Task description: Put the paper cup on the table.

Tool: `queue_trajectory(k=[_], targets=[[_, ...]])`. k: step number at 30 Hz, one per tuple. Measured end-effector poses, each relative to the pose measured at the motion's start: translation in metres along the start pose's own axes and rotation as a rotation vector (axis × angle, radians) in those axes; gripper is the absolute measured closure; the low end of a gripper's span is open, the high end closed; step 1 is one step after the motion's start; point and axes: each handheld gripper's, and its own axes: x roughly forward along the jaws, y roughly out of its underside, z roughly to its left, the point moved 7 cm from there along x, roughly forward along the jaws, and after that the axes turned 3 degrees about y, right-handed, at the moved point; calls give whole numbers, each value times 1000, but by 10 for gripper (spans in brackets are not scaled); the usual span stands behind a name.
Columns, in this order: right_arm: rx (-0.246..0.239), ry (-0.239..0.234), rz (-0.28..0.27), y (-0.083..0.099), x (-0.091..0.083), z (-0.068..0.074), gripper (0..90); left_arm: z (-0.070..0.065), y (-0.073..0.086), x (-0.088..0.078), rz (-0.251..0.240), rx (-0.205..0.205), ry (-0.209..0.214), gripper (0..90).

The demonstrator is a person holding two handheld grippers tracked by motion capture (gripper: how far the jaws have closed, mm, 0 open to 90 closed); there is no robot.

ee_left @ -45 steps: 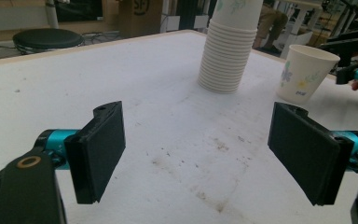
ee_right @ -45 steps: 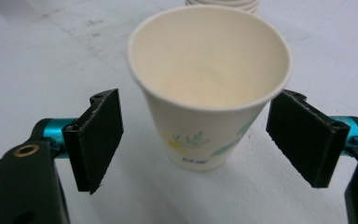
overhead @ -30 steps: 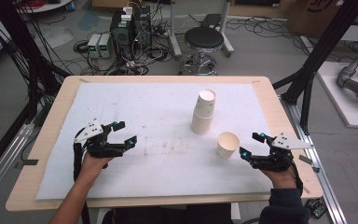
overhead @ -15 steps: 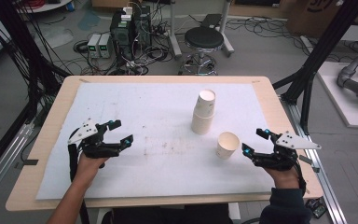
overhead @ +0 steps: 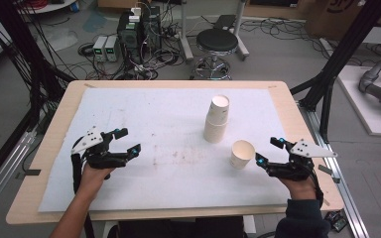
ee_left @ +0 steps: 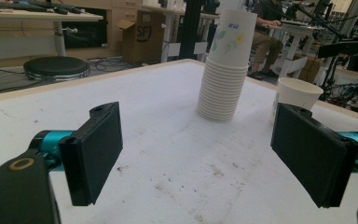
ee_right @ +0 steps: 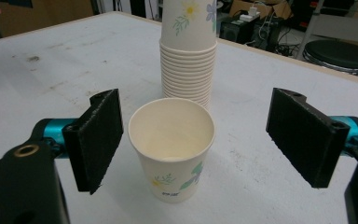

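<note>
A tall stack of white paper cups (overhead: 217, 119) (ee_left: 227, 65) (ee_right: 189, 49) stands right of the table's middle. One single paper cup (overhead: 241, 154) (ee_right: 173, 147) (ee_left: 295, 94) with a flower print stands upright and empty just in front of and right of the stack. My right gripper (overhead: 269, 152) (ee_right: 200, 142) is open, a little to the right of that cup, with its jaws pointed at it. My left gripper (overhead: 129, 141) (ee_left: 205, 151) is open over the left part of the table, with nothing between its jaws.
A white sheet (overhead: 168, 148) covers most of the wooden table (overhead: 54, 114). Behind the table stand a black stool (overhead: 219, 40) and electronics boxes with cables (overhead: 129, 34). Black frame posts (overhead: 337, 54) rise at the right side.
Both grippers have drifted slightly back toward the table's front edge. The right gripper sits a bit farther from the single cup. The cups have not moved.
</note>
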Motion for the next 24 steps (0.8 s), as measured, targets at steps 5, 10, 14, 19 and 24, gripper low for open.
queue_trajectory(k=[5,10,14,19,24], targets=[[-5,0,-4,-1,-1,0,190,0,0,1,0,2,1,166],[-5,3,0,0,-1,0,190,0,0,1,5,2,0,166],[-8,2,-3,-1,-1,0,189,0,1,1,9,0,0,167],[-7,7,-1,0,-1,-1,190,1,3,2,15,-3,2,167],[-6,13,-5,0,-3,-3,190,1,3,3,12,-5,-1,168]])
